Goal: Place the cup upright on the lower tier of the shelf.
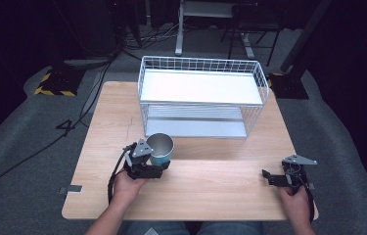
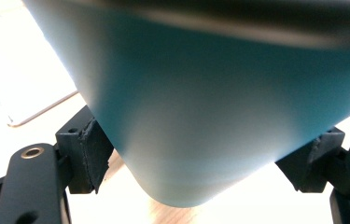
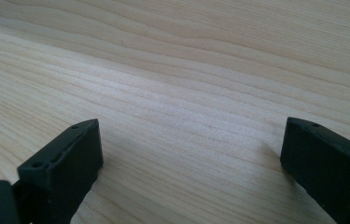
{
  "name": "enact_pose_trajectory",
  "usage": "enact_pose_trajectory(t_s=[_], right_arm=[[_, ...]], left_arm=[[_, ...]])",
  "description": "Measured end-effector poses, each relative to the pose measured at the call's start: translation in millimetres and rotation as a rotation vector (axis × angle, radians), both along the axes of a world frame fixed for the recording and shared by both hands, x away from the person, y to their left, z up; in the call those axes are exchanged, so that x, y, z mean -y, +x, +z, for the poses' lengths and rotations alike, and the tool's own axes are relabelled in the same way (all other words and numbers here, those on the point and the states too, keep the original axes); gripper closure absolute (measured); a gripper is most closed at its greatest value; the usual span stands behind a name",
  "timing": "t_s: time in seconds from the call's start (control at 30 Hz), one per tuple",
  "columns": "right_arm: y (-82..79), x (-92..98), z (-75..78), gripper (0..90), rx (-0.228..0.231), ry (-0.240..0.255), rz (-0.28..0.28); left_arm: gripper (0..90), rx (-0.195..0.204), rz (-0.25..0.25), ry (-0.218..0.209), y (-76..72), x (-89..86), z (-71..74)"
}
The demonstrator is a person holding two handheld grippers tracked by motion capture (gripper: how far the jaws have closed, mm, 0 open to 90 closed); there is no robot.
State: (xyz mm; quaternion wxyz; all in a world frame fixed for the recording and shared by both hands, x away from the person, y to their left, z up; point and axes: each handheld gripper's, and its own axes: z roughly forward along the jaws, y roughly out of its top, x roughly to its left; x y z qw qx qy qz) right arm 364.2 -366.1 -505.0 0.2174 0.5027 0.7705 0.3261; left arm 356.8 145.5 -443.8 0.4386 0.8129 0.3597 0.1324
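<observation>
The left gripper (image 1: 165,165) clamped a teal metal cup (image 1: 160,147) by its lower wall, one pad (image 2: 91,154) on either side, so the open mouth stayed upright and clear of the jaws. In the left gripper view the cup's rounded base hung above the wooden table (image 1: 210,191), which indicated that the cup was lifted off the surface rather than resting on it. The cup sat just in front of the white two-tier wire rack (image 1: 203,98), at roughly 7 o'clock from the rack's lower shelf, near its open front; judged from this position, the lower shelf was the likely destination. The right gripper (image 1: 265,175) rested at 4 o'clock on the table, well apart from the cup. Its jaws stood spread with nothing between them, probably parked to keep the working area free.
</observation>
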Motion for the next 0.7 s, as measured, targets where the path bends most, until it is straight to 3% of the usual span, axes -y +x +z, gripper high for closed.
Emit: enact_pose_trajectory(t_s=[0.37, 0.57, 0.7], right_arm=[[0.0, 0.0, 0.0, 5.9, 0.000, 0.000, 0.000], [0.0, -0.4, 0.0, 5.8, -0.001, 0.000, -0.003], [0.0, -0.4, 0.1, 5.8, -0.001, 0.000, -0.004]], left_arm=[[22.4, -0.009, -0.004, -0.049, 13.6, 6.8, 10.1], [22.4, -0.013, -0.004, -0.043, 24.7, 16.6, 10.8], [22.4, -0.021, 0.002, -0.079, 33.5, 25.4, 12.5]])
